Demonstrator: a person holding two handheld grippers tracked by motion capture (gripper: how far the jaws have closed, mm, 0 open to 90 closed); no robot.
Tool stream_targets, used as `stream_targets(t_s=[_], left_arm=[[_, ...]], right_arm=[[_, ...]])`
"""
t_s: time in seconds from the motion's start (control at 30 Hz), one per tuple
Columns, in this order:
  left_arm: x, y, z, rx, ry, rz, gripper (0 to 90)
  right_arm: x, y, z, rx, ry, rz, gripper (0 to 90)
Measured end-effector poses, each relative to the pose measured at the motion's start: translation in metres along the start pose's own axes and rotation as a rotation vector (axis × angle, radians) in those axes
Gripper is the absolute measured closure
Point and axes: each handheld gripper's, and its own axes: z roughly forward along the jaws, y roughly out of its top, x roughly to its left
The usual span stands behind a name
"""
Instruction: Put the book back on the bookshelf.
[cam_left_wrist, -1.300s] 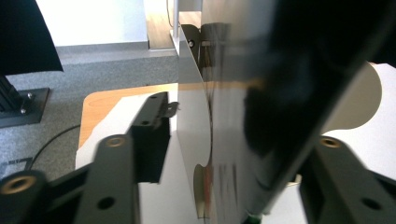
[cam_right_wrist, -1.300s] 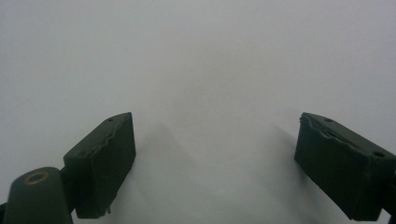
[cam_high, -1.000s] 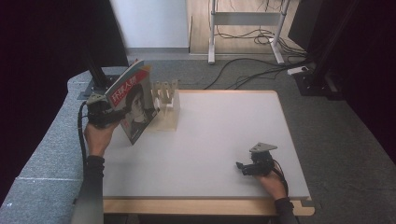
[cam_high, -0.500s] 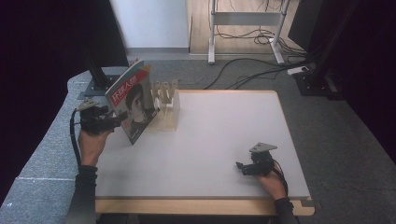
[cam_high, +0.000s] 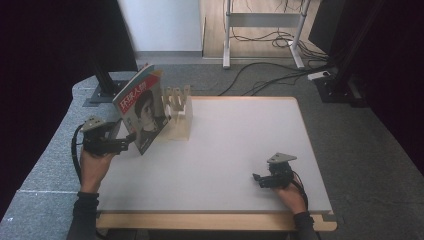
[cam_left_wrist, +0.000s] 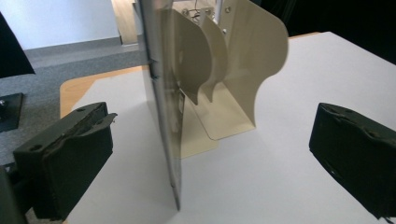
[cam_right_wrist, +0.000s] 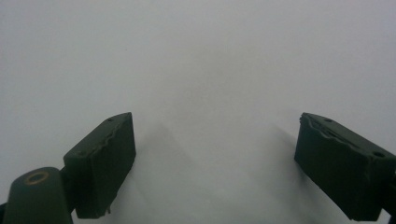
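Observation:
A magazine (cam_high: 142, 112) with a face on its cover stands tilted at the table's back left, leaning against a cream divider rack (cam_high: 181, 112). My left gripper (cam_high: 129, 140) sits just left of the magazine's lower corner. Its jaws have just been opening and now stand wide. In the left gripper view the magazine's edge (cam_left_wrist: 163, 116) rises between the two pads without touching either, with the rack (cam_left_wrist: 243, 60) behind it and the left gripper (cam_left_wrist: 212, 121) open. My right gripper (cam_high: 257, 179) rests near the front right, open over bare table (cam_right_wrist: 196, 56), with nothing between the jaws of the right gripper (cam_right_wrist: 212, 135).
The white table (cam_high: 240, 135) stretches between the two hands. A black monitor stand (cam_high: 105, 85) is off the table's left back corner on grey carpet. Cables (cam_high: 260, 75) and a desk frame lie on the floor behind.
My left gripper has let go of the magazine, opened wide and drawn back to the left. The magazine stays leaning on the rack. The right gripper has not moved.

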Motion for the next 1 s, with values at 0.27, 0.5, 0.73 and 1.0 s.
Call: stream_targets(t_s=[0.27, 0.5, 0.73, 1.0], left_arm=[[-0.027, -0.004, -0.010, 0.006, -0.061, 0.040, 0.0], [-0.048, -0.008, 0.000, 0.021, -0.121, 0.074, 0.0], [-0.064, -0.018, 0.027, 0.058, -0.169, 0.086, 0.0], [-0.078, -0.035, 0.059, 0.114, -0.209, 0.105, 0.0]], right_arm=[[0.000, 0.000, 0.000, 0.000, 0.000, -0.001, 11.5], [0.000, 0.000, 0.000, 0.000, 0.000, -0.001, 11.5], [0.000, 0.000, 0.000, 0.000, 0.000, -0.001, 11.6], [0.000, 0.000, 0.000, -0.001, -0.001, 0.000, 11.5]])
